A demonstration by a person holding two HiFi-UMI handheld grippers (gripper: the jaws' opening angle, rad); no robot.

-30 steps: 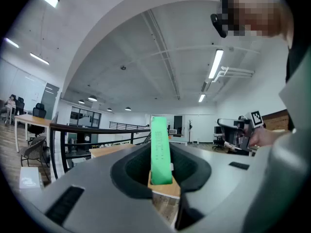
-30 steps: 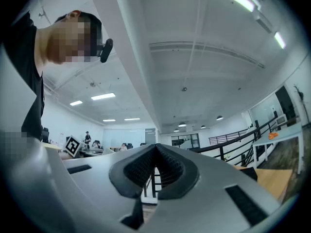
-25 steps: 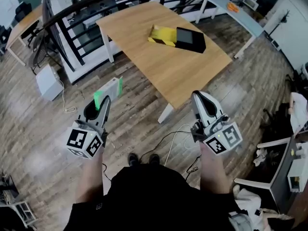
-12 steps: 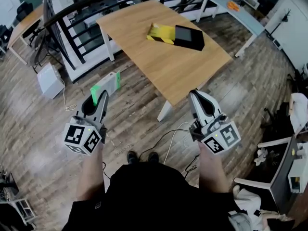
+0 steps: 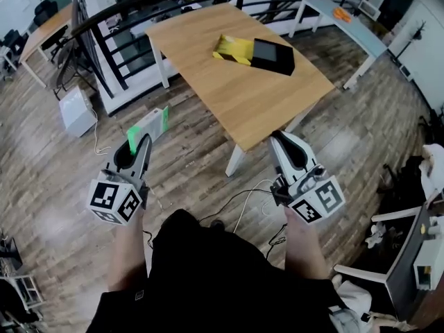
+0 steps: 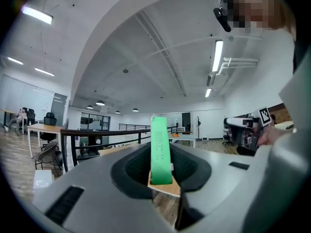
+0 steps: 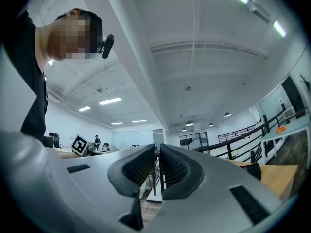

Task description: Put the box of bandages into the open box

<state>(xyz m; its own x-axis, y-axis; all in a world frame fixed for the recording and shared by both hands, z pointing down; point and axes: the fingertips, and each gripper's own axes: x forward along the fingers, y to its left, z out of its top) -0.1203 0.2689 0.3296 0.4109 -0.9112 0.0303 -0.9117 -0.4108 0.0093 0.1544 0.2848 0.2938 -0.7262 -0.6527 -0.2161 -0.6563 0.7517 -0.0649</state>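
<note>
The box of bandages [image 5: 148,126], white with a green end, sticks out of my left gripper [image 5: 142,141], which is shut on it above the wooden floor. In the left gripper view the box's green edge [image 6: 160,149] stands upright between the jaws of the left gripper [image 6: 161,173]. The open box [image 5: 272,55], black with a yellow part [image 5: 233,49] beside it, lies on the far half of the wooden table [image 5: 243,96], well ahead of both grippers. My right gripper [image 5: 282,139] hangs near the table's near corner, and in its own view the right gripper [image 7: 156,166] is shut on nothing.
A black railing [image 5: 104,44] runs behind the table at the left. A white case [image 5: 75,111] stands on the floor at the left and cables [image 5: 243,207] lie near the table leg [image 5: 236,159]. A light-topped desk [image 5: 343,19] stands at the far right.
Both grippers have shifted a little forward towards the table, the left one still carrying the box of bandages. The person's shoes have gone out of sight under the body.
</note>
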